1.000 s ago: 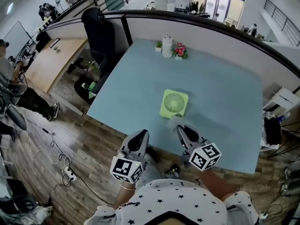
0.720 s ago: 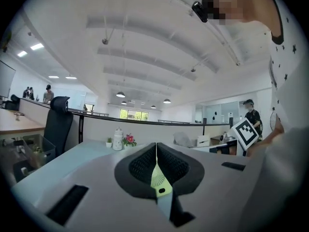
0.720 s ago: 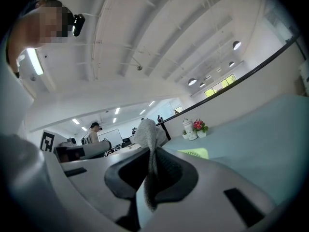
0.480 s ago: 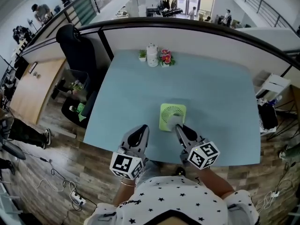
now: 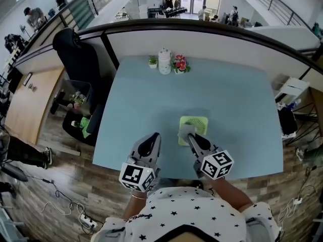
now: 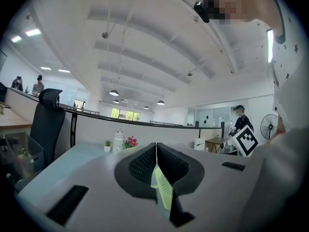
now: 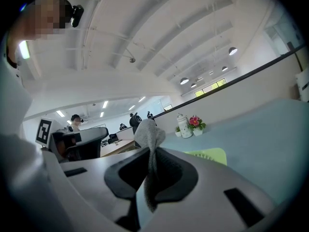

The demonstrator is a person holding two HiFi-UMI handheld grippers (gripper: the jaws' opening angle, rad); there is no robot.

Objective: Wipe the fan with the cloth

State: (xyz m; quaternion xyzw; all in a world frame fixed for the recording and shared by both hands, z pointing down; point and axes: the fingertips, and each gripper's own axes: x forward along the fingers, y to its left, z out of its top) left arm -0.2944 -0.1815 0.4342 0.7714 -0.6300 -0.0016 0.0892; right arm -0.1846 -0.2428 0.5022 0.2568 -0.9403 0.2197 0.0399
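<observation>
While both tools hover over the near edge of the table, the right gripper [image 5: 192, 137] is clenched on a bunched grey cloth [image 5: 184, 130], whose wad sticks up past the jaw tips in the right gripper view [image 7: 149, 133]. Beside it, the left gripper [image 5: 153, 136] has its jaws pressed together with nothing between them [image 6: 156, 151].

Just beyond the right gripper's tips lies the pale green square plastic fan [image 5: 198, 124]. It lies flat on the light blue table [image 5: 232, 95] with its round grille facing up. The cloth sits over the fan's near left corner. Its outline is nearly square, so no long axis stands out, and its sides run roughly parallel to the table's edges.

At the far edge stand a white ceramic jar [image 5: 164, 62], pink flowers [image 5: 180, 63] and a small potted plant [image 5: 153, 60]. A black office chair [image 5: 75, 49] stands off the far left corner.
</observation>
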